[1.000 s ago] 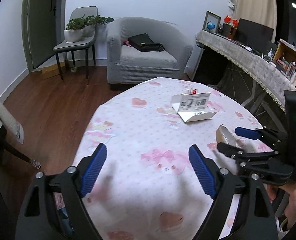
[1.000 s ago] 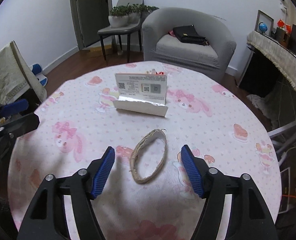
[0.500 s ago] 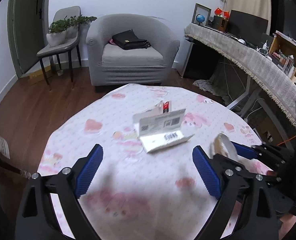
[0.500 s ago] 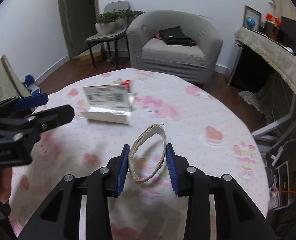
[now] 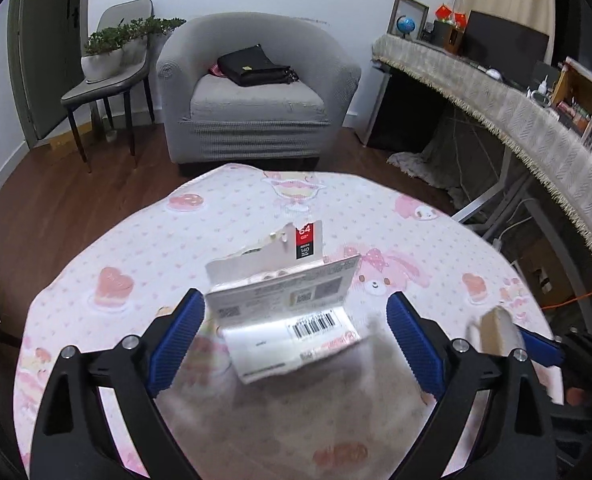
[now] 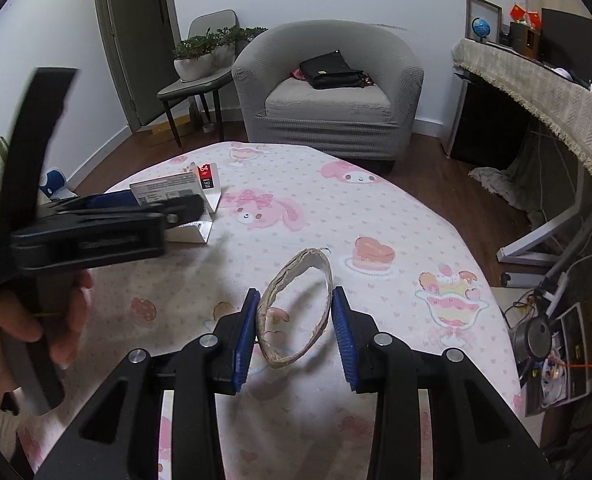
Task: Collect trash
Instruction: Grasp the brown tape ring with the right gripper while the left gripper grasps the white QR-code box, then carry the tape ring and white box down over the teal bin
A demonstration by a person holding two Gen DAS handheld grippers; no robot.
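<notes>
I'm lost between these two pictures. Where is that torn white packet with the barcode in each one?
Left wrist view: the torn white packet lies at centre on the tablecloth, between the open left claw's blue pads.
Right wrist view: the packet sits upper left, partly behind the left claw.
Shared landmark: the grey armchair with a black bag beyond the table.

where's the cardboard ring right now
In the right wrist view the cardboard ring sits low in the centre, pinched between the right gripper's blue fingers above the pink tablecloth.
</notes>
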